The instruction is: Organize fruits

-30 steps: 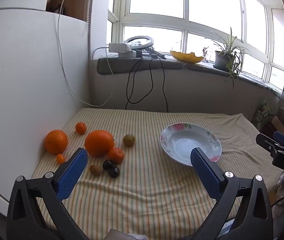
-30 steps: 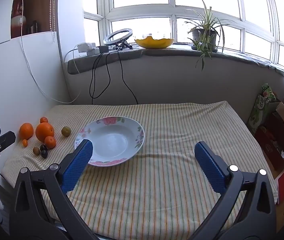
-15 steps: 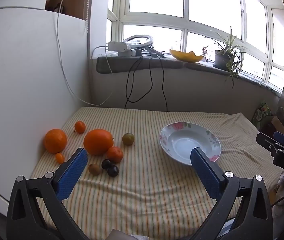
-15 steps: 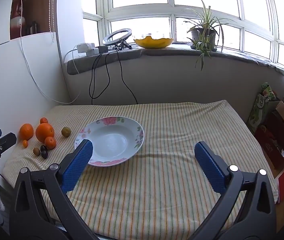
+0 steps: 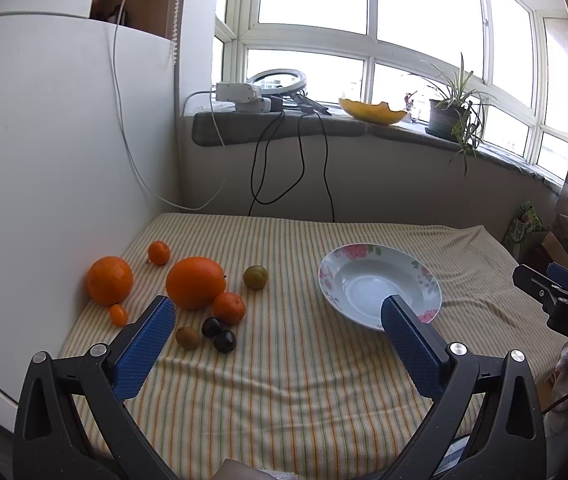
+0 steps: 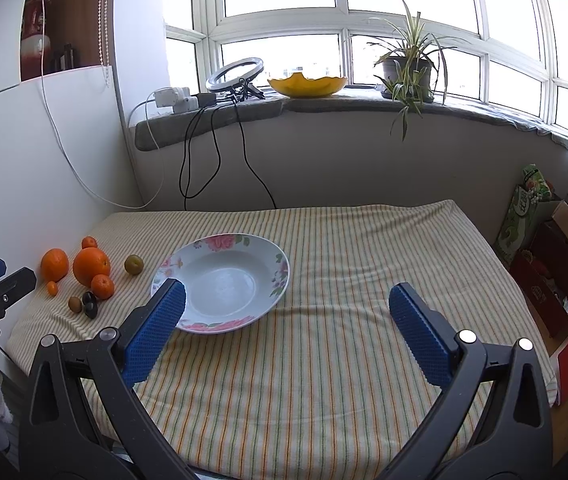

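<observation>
Both grippers, left (image 5: 277, 320) and right (image 6: 287, 308), hang with fingers spread, empty. Fruits (image 5: 195, 288) cluster on the desk's left; bowl (image 5: 380, 286) lies empty, centre. Risks: round fruit may roll off the wrinkled cloth (image 5: 284, 380); small plums (image 5: 219, 334) touch, inviting a double grasp.

Tabletop cloth (image 5: 304, 380): cream with thin orange and green stripes. Bowl (image 5: 428, 280): pale blue-white, pink flowers and green leaves on the rim. Oranges (image 5: 195, 282): bright orange, as are the small mandarins (image 5: 229, 307). Round fruit (image 5: 255, 277): olive green-brown. Plums (image 5: 224, 340): near black. Left tool (image 5: 275, 334): black frame, blue textured pads (image 5: 143, 348). Dish on the windowsill (image 6: 307, 84): yellow.
</observation>
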`<state>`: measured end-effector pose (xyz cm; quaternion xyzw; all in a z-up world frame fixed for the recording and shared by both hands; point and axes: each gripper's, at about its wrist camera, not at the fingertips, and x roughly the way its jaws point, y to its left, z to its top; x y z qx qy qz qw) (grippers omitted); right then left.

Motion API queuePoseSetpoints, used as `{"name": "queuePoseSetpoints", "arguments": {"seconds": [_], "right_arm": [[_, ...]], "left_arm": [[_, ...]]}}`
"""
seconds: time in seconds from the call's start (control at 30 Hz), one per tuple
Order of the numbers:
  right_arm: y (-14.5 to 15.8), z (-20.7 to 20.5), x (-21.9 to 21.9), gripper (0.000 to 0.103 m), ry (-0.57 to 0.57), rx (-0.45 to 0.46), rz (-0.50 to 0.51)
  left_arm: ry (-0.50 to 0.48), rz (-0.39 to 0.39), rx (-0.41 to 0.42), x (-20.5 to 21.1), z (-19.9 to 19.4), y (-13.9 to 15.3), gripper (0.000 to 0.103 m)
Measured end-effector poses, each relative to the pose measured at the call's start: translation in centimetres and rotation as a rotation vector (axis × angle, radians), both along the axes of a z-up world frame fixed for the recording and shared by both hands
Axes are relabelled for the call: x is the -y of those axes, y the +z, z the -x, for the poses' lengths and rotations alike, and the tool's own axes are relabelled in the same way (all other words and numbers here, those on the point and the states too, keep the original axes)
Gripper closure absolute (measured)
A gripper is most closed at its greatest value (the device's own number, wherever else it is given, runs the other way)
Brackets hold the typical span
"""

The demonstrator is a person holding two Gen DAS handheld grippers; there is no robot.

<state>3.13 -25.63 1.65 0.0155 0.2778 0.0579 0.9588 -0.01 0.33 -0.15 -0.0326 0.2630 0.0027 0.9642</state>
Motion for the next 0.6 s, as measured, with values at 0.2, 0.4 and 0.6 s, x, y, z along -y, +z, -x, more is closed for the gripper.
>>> {"name": "queuePoseSetpoints", "arguments": {"seconds": [0.2, 0.4, 0.6], "right_arm": [[-0.01, 0.05, -0.06, 0.0, 0.001, 0.0, 0.0], [-0.02, 0.06, -0.06, 0.0, 0.001, -0.002, -0.002], [-0.01, 0.08, -0.13, 0.0, 0.003, -0.001, -0.001]], "left_arm": [[-0.001, 0.0, -0.001, 0.0, 0.01, -0.04, 0.001], [0.0, 0.0, -0.001, 0.02, 0.1, -0.09, 0.001], [0.001, 0.0, -0.002, 0.08, 0.13, -0.05, 0.001]]}}
